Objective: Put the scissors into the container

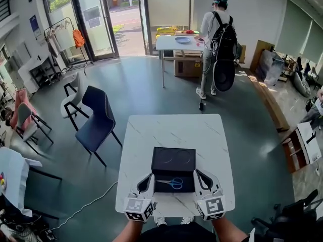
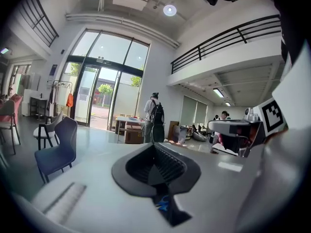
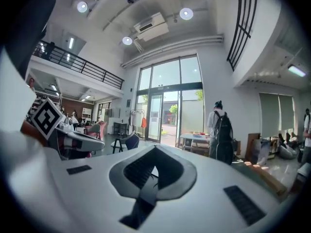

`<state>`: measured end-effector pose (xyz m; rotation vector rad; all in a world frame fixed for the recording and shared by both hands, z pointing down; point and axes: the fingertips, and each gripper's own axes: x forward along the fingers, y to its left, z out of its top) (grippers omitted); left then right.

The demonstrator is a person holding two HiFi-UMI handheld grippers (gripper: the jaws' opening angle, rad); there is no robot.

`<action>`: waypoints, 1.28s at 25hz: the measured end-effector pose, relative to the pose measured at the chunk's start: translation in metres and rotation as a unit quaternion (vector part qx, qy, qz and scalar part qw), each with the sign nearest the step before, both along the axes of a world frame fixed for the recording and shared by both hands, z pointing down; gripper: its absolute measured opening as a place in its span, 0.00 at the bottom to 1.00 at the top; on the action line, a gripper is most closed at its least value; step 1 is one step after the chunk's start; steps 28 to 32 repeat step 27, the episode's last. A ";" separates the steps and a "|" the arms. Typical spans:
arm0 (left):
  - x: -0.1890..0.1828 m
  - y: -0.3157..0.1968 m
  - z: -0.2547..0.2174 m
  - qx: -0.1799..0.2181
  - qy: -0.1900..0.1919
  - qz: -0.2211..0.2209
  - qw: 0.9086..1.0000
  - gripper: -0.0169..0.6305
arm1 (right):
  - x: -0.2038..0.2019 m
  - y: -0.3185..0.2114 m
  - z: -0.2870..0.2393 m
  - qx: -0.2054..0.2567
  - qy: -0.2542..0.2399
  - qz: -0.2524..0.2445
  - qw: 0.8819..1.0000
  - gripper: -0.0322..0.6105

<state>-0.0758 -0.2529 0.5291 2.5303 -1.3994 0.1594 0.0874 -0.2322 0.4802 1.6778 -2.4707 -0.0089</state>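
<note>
Fingers (image 2: 170,165) of the white-bodied left gripper (image 1: 148,179) were pressed together, pinching nothing. The gripper sat just beside the left edge of the flat black rectangular container (image 1: 174,159), level with its near half. That container rested on the white marble-patterned table (image 1: 151,130).

On the container's near half lay the steel-bladed, blue-handled scissors (image 1: 171,183). Whether that half was the tray itself or an opened lid could not be told from above. The scissors' long axis ran crosswise, parallel to the container's near edge. The blade tips pointed toward the left gripper and the blue loops toward the right.

Just beside the container's right edge stood the white right gripper (image 1: 200,178). Its ridged dark fingers (image 3: 138,171) were likewise closed on nothing.

Both grippers pointed away from the person, so the scissors lay sideways between them rather than ahead of either. The blade tips seemed closer to the left gripper than the handles were to the right. Either would probably need to spread and turn inward to take hold.

Counted: one pair of scissors, one container, two grippers.
</note>
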 end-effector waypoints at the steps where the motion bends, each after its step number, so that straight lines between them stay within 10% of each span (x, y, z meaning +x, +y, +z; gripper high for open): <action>1: 0.002 0.001 -0.003 0.003 0.002 0.001 1.000 0.04 | 0.003 0.002 -0.002 0.003 0.000 0.005 1.000 0.06; 32: 0.020 0.003 -0.017 0.030 -0.006 0.017 0.999 0.04 | 0.023 0.010 -0.008 0.006 -0.002 0.022 1.000 0.06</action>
